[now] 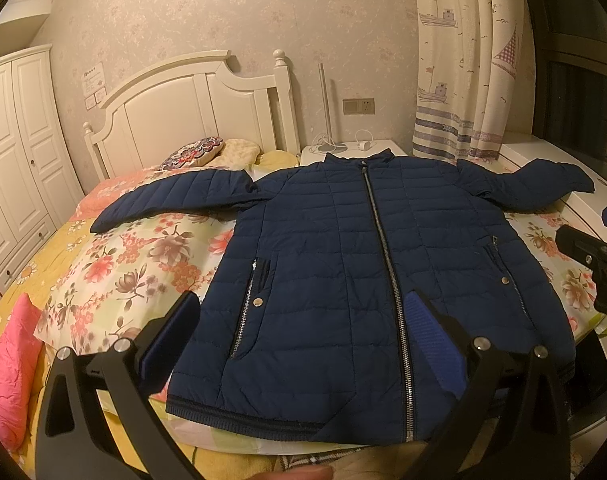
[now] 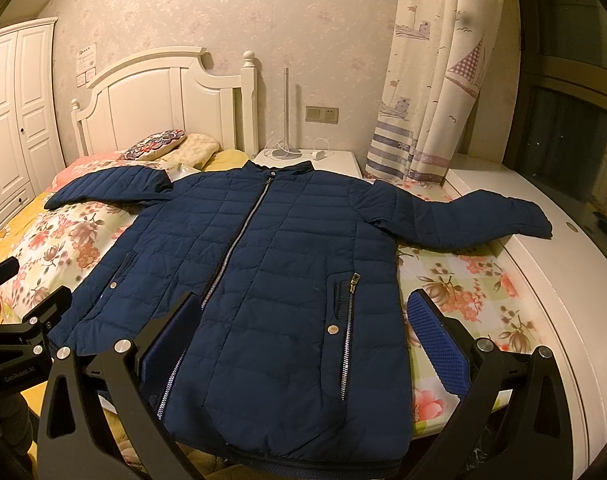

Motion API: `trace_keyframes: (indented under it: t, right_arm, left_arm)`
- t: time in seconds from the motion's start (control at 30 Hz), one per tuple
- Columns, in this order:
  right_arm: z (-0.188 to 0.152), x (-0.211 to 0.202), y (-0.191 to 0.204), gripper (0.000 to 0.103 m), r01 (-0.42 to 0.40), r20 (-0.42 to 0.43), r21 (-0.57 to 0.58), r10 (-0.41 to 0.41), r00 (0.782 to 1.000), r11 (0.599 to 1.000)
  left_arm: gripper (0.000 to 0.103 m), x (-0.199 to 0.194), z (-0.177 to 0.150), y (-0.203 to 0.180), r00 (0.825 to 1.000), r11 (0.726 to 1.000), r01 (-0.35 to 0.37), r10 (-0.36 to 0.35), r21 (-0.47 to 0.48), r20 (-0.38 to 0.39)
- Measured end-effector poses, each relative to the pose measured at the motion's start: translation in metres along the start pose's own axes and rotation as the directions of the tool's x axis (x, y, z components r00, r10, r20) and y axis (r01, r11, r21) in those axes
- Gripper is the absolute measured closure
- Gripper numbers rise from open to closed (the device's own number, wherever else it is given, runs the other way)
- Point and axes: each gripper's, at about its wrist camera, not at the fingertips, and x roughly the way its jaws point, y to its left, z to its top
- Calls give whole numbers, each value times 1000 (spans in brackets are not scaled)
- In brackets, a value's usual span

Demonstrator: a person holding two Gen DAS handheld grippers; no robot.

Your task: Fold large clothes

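Navy jacket [image 1: 343, 264] flat, zipped, sleeves spread on floral bed [image 1: 143, 256]; left gripper [image 1: 303, 320] and right gripper [image 2: 303, 316] fingers released, empty.

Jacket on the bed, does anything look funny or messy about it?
Mostly no. The jacket lies flat on the bed, zipped up, sleeves spread. One odd bit: the sleeve on the window side hangs past the bed onto the white ledge. Both grippers are open, holding nothing.

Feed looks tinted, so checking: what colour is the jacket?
Navy blue jacket with a silver zip, clearest in the right wrist view.
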Motion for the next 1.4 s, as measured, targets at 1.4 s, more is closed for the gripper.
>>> trace_keyframes:
  t: [1.4]
  right_arm:
    - [-18, 123, -109, 4, -64, -148, 288, 111, 983, 955]
  left_arm:
    - [2, 172, 23, -9, 940, 969, 243, -247, -44, -237]
